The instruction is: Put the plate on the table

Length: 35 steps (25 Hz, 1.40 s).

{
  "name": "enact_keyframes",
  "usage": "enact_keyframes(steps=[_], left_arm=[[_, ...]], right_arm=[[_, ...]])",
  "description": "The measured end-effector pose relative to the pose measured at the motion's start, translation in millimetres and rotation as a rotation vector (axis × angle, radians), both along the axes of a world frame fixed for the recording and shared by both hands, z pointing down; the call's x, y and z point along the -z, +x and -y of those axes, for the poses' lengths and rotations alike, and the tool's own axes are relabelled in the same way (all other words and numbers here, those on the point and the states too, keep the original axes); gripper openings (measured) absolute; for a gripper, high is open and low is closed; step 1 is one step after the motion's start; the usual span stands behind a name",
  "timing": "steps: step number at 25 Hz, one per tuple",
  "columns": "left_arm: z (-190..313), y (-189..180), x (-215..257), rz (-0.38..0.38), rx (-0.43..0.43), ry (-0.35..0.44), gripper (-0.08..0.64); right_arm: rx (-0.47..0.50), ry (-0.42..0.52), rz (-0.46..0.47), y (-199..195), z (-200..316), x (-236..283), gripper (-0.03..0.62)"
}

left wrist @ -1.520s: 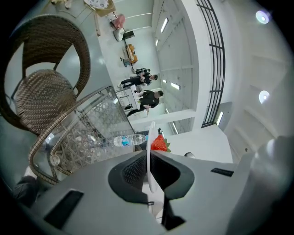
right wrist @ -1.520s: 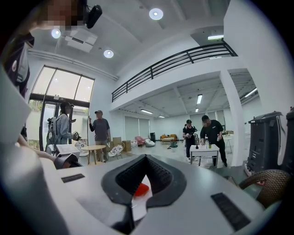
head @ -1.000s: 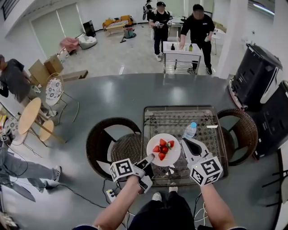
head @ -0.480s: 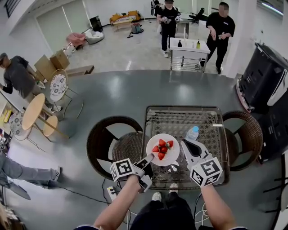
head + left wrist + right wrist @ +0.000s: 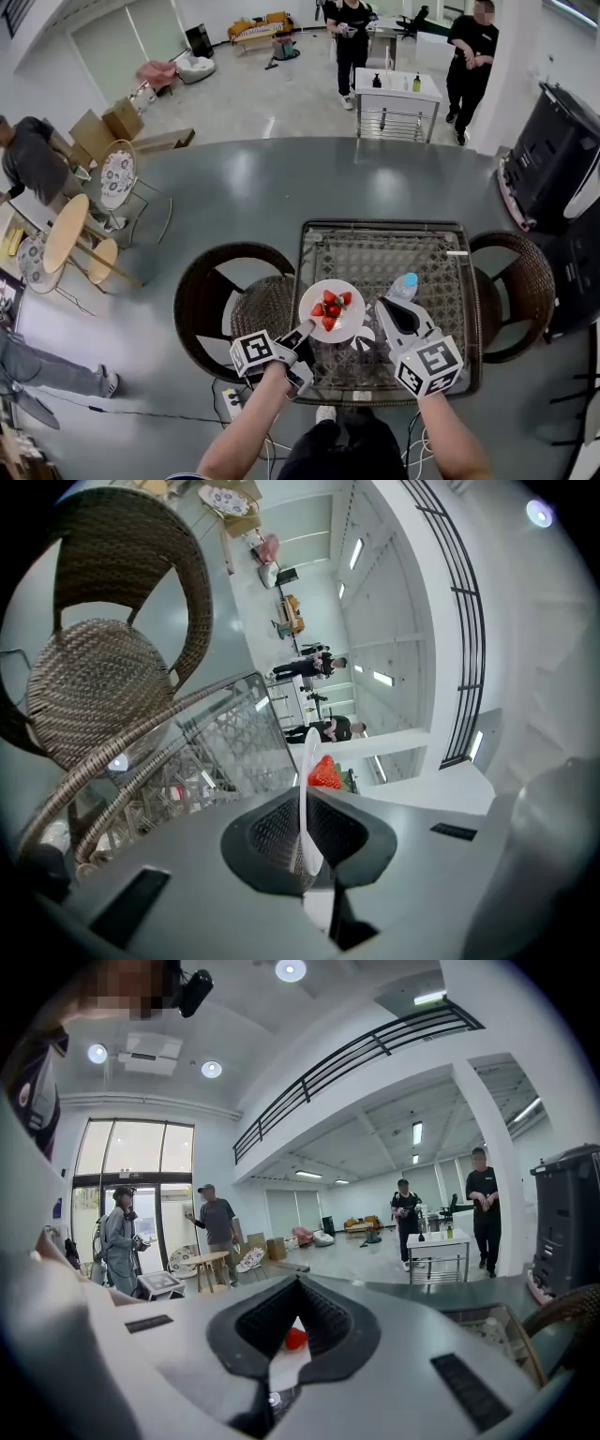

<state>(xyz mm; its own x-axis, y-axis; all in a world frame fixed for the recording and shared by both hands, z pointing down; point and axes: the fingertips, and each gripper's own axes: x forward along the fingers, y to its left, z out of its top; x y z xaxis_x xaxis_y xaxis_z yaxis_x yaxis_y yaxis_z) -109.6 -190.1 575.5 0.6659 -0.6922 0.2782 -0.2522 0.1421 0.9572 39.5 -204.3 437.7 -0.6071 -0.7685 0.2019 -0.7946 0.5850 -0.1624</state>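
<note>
A white plate point(image 5: 336, 319) with several strawberries point(image 5: 329, 308) hangs just above the glass-topped wicker table point(image 5: 375, 246), over its near left part. My left gripper point(image 5: 306, 331) is shut on the plate's near-left rim. In the left gripper view the plate point(image 5: 307, 789) stands edge-on between the jaws, with a strawberry point(image 5: 323, 772) beyond. My right gripper point(image 5: 380, 315) meets the plate's right rim. In the right gripper view the white rim point(image 5: 286, 1365) and a strawberry point(image 5: 294, 1339) sit between its nearly closed jaws.
A water bottle point(image 5: 403, 286) with a blue cap stands on the table just right of the plate. Brown wicker chairs flank the table, one on the left point(image 5: 220, 300) and one on the right point(image 5: 514, 281). Beyond are people, a white cart point(image 5: 394, 103) and black bins point(image 5: 553, 159).
The plate and both grippers have drifted slightly left, with the hold unchanged. The head view has shifted a little and the people in the background have moved.
</note>
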Motion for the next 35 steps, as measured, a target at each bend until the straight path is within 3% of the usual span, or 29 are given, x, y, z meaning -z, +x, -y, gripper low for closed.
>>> enact_keyframes(steps=[17,35], left_arm=[[89,-2,-75,0.035,0.053,-0.050,0.015],[134,-9,-140,0.100,0.091,-0.159,0.015]], right_arm=[[0.015,-0.096,-0.016,-2,46,-48,0.005],[-0.003,-0.196,-0.003,-1,55,-86,0.005]])
